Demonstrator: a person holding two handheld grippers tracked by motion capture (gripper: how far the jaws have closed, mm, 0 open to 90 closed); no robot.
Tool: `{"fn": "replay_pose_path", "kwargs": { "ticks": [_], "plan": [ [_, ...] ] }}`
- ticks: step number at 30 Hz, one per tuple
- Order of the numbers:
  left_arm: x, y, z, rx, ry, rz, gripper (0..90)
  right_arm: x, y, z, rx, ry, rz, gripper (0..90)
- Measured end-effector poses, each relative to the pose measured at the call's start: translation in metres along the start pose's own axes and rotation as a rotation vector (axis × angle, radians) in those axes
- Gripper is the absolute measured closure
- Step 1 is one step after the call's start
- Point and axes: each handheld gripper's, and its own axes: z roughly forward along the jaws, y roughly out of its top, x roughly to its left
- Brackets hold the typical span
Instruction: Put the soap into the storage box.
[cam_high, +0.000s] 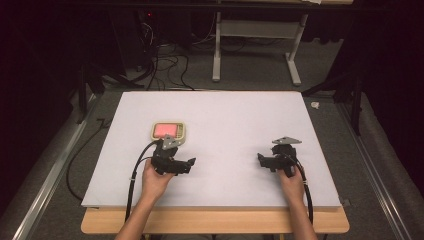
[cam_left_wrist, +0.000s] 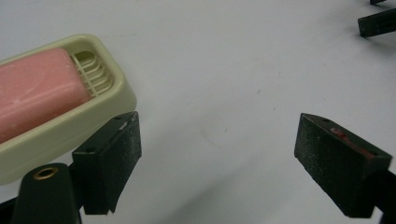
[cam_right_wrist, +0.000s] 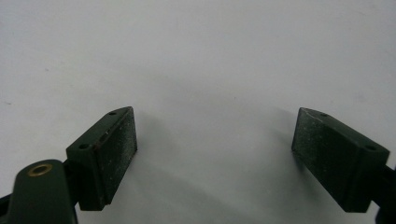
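A pink soap bar (cam_left_wrist: 35, 91) fills a cream slatted dish (cam_left_wrist: 100, 91); both tools gape wide, empty.

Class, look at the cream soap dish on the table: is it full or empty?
Full. A pink bar of soap lies inside the soap dish, with a little slotted floor bare at one end.

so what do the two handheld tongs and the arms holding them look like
Both the left tongs and right tongs are black, each with two blocky jaws faced with gritty pads, a brass-ringed hole near the base, a grey three-cornered plate on top and a trailing black cable. The forearms are bare, no sleeves.
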Motion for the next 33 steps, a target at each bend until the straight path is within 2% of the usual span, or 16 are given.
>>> {"fn": "replay_pose_path", "kwargs": {
  "ticks": [12, 21, 30, 33],
  "plan": [
    [-0.003, -0.006, 0.015, 0.032, -0.005, 0.003, 17.0, 0.0, 0.0, 0.0, 0.0, 0.0, 0.0, 14.6],
    [-0.008, -0.008, 0.029, 0.064, -0.008, 0.025, 17.1, 0.0, 0.0, 0.0, 0.0, 0.0, 0.0, 14.7],
    [-0.009, -0.013, 0.039, 0.067, -0.008, 0.008, 17.3, 0.0, 0.0, 0.0, 0.0, 0.001, 0.001, 14.7],
    [-0.01, -0.013, 0.042, 0.07, -0.004, 0.018, 17.4, 0.0, 0.0, 0.0, 0.0, 0.0, 0.001, 14.6]
  ]
}}
